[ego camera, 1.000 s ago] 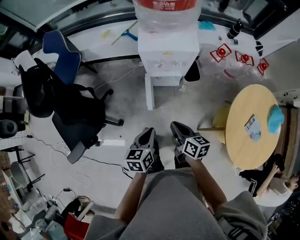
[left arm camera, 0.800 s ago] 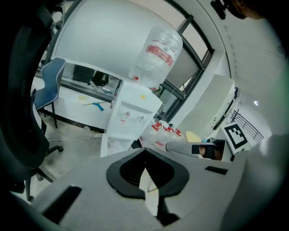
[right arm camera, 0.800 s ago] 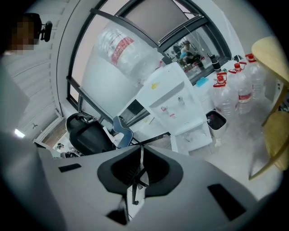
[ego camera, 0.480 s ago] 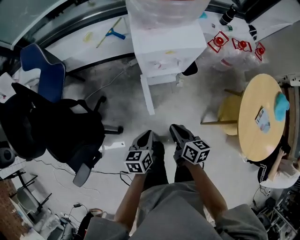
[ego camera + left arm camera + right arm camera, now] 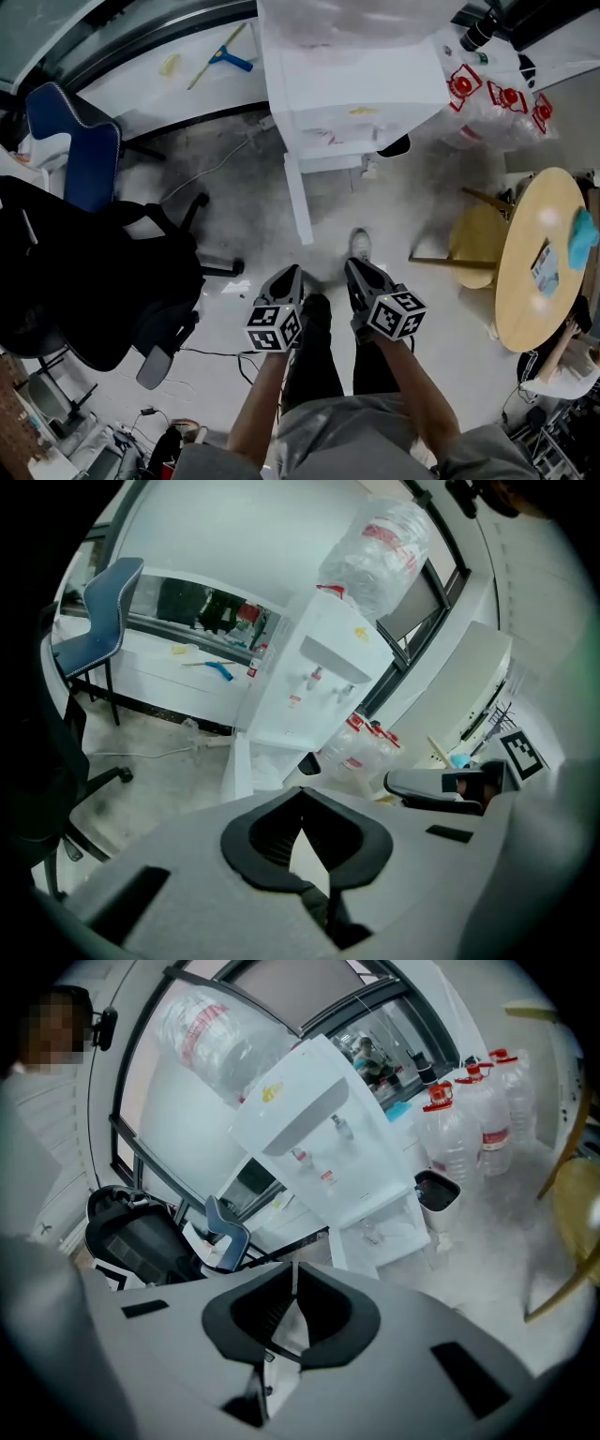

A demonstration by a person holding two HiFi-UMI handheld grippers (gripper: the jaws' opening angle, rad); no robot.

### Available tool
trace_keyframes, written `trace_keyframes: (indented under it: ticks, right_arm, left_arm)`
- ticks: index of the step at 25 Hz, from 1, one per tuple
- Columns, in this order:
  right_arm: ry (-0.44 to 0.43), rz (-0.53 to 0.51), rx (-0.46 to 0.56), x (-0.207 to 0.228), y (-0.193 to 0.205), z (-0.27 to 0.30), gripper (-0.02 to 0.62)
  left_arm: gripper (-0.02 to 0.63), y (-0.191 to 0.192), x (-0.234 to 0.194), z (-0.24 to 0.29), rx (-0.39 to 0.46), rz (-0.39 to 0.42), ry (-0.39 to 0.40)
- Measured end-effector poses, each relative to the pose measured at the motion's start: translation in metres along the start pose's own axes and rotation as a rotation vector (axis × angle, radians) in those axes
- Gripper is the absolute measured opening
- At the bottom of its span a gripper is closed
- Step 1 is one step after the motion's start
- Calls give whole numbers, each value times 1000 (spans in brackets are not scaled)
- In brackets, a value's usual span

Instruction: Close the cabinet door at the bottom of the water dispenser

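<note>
The white water dispenser [image 5: 352,89] stands at the top of the head view with a large bottle on it. Its bottom cabinet door [image 5: 297,199] hangs open, swung out toward me on the left side. In the left gripper view the dispenser [image 5: 314,677] and the open door [image 5: 236,772] lie ahead, well beyond the jaws. The right gripper view shows the dispenser [image 5: 328,1147] and the open cabinet [image 5: 389,1232]. My left gripper [image 5: 291,275] and right gripper [image 5: 354,266] are held side by side above the floor, short of the door. Both are shut on nothing.
A black office chair [image 5: 103,272] and a blue chair [image 5: 70,141] stand at the left. At the right are a round wooden table [image 5: 539,262], a yellow stool [image 5: 473,242] and several water bottles [image 5: 497,98]. A cable and power strip [image 5: 232,287] lie on the floor.
The person has stepped toward the dispenser, which now sits larger and closer in view. One foot shows ahead of the grippers. Both grippers stay shut, side by side.
</note>
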State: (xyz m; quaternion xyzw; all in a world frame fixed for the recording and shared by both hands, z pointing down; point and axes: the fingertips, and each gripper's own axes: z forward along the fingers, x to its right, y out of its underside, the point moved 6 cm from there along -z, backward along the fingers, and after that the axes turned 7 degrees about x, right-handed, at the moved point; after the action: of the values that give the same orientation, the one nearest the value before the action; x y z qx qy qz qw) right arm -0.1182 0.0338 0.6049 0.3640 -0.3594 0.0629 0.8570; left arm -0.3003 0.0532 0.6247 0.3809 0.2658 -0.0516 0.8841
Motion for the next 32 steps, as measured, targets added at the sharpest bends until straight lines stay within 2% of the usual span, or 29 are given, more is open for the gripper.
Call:
trace_keyframes:
  ticks: [6, 15, 22, 28, 32]
  right_arm:
    - [-46, -18, -1, 20, 1, 33, 18]
    - [-54, -72, 5, 40, 27, 80, 8]
    - [-64, -102, -9, 60, 63, 110, 6]
    - [-59, -108, 1, 82, 84, 124, 6]
    - [-75, -122, 8, 88, 94, 129, 6]
  left_arm:
    - [7, 8, -20, 30, 9, -22, -40]
    - [7, 24, -49, 72, 10, -19, -67]
    - [6, 48, -90, 104, -50, -18, -121]
    - [6, 68, -115, 135, -73, -45, -126]
    - [6, 81, -127, 153, -105, -26, -131]
